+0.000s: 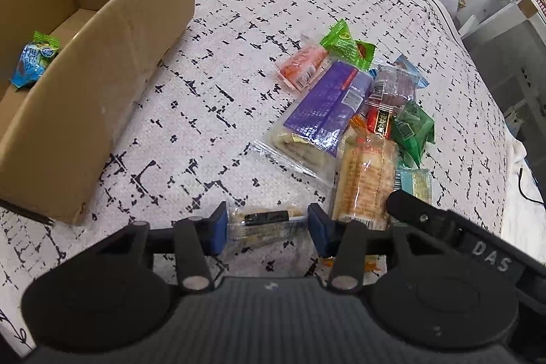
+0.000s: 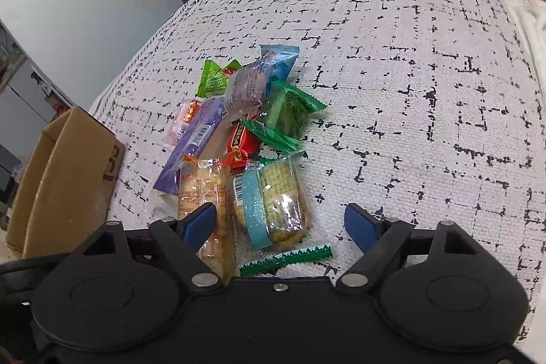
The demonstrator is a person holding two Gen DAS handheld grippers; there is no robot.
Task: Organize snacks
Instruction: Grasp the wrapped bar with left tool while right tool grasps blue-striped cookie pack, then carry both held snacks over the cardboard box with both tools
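The snacks are sitting mostly unsorted: a loose heap of bright plastic-wrapped packets (image 1: pixel 351 111) is lying on the black-and-white patterned bedcover (image 1: pixel 239 5), right of the open brown cardboard box (image 1: pixel 102 57), which is holding only two small blue and green packets (image 1: pixel 34 60) at its left end; so the sorting, I judge, is barely beginning; the left hand-held gripper (image 1: pixel 268 227) is straddling a clear-wrapped dark-striped snack bar (image 1: pixel 262 222) near the heap, narrow, its pads close on the wrapper though contact is unclear; the right hand-held gripper (image 2: pixel 279 224) is hovering wide over a clear-wrapped biscuit packet with a teal band (image 2: pixel 273 203), not yet gripping.
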